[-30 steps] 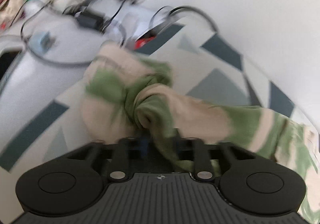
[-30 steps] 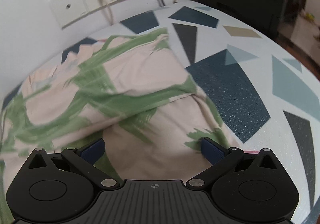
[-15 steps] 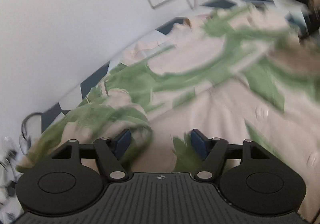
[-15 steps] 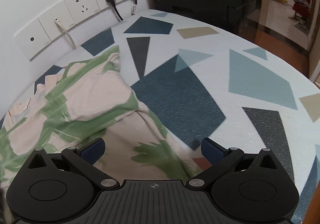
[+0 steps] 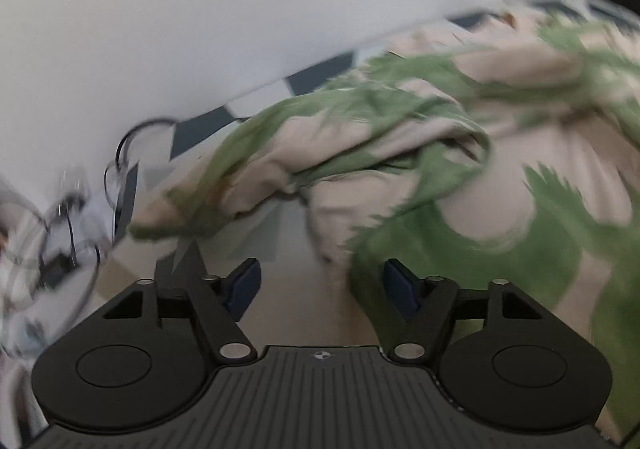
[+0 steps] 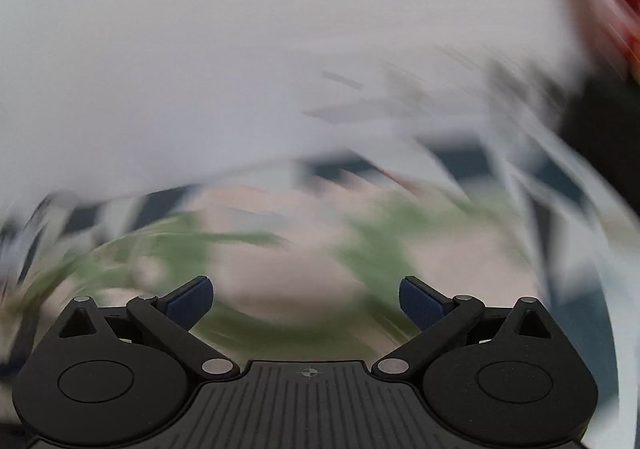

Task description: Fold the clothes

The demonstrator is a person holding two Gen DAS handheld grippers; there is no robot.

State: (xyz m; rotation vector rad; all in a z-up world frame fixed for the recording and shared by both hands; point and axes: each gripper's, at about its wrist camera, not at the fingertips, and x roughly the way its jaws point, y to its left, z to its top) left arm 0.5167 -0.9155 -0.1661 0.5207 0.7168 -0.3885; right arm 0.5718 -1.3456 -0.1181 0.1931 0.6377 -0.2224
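Left wrist view: left gripper (image 5: 320, 285) has its jaws spread with nothing between the pads, hovering at the near edge of the pink-and-green garment (image 5: 460, 177), which lies bunched on the patterned tabletop (image 5: 256, 241) near the wall (image 5: 180, 9), one rumpled flap doubled over toward loose cables (image 5: 120, 153). Right wrist view, heavily motion-blurred: right gripper (image 6: 306, 299) jaws also wide apart and empty, the garment (image 6: 288, 249) a smear below it on the tabletop. Judgement: not neatly folded, partly doubled at most, so smoothing and further folds remain.
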